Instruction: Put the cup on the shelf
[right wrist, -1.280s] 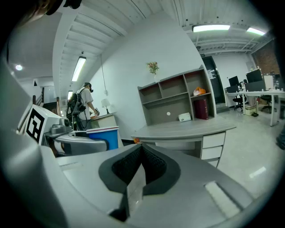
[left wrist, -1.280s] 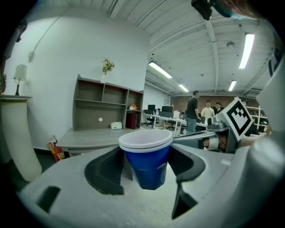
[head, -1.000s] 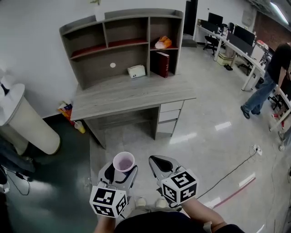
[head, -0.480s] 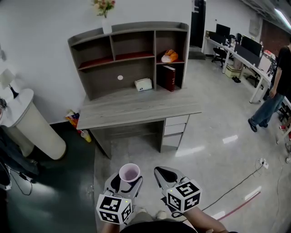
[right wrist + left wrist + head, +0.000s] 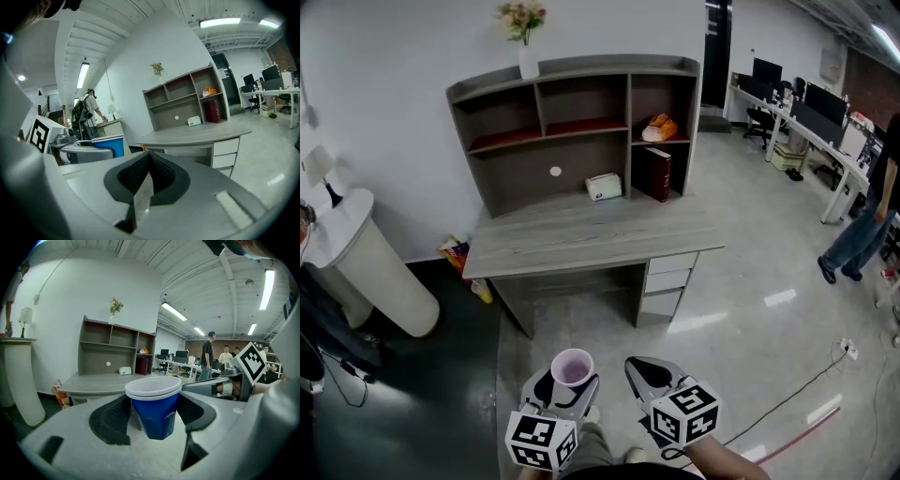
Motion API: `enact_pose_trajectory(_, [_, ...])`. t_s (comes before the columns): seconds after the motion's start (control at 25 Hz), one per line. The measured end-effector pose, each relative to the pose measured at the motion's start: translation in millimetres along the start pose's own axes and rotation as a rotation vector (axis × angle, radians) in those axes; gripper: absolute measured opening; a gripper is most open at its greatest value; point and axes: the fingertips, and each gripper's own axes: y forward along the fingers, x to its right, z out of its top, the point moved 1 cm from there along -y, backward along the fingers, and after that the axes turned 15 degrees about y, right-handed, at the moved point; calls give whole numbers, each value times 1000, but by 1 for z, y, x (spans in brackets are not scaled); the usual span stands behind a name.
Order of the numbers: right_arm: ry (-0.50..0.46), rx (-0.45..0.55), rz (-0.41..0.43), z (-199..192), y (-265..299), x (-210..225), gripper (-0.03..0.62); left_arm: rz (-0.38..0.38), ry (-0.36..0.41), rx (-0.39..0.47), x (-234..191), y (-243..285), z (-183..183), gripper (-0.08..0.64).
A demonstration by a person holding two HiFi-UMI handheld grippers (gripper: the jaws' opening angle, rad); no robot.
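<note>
Blue cup (image 5: 155, 414) pinched upright between the fingers of the left gripper (image 5: 565, 382).
Its inside looks empty; the right gripper (image 5: 148, 169), just beside, has its fingers pressed together on nothing.

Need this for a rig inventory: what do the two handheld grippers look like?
The left gripper and right gripper are pale grey moulded shells, their rounded jaws lined with black ribbed pads. Each carries a white cube printed with black square markers. No cables show.

Head view looks steeply down; left gripper view and right gripper view face forward, low — all share the far counter (image 5: 581, 239) and shelf (image 5: 525, 173).
</note>
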Motion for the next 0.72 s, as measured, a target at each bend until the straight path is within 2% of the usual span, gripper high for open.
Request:
enact_pose_trajectory(0.24, [17, 4, -6, 15, 43, 4, 0, -10, 2, 4, -39, 24, 0, 299])
enact_pose_trajectory(0.72, [-8, -9, 9, 65, 157, -3, 0, -20, 16, 9, -141, 77, 12, 299])
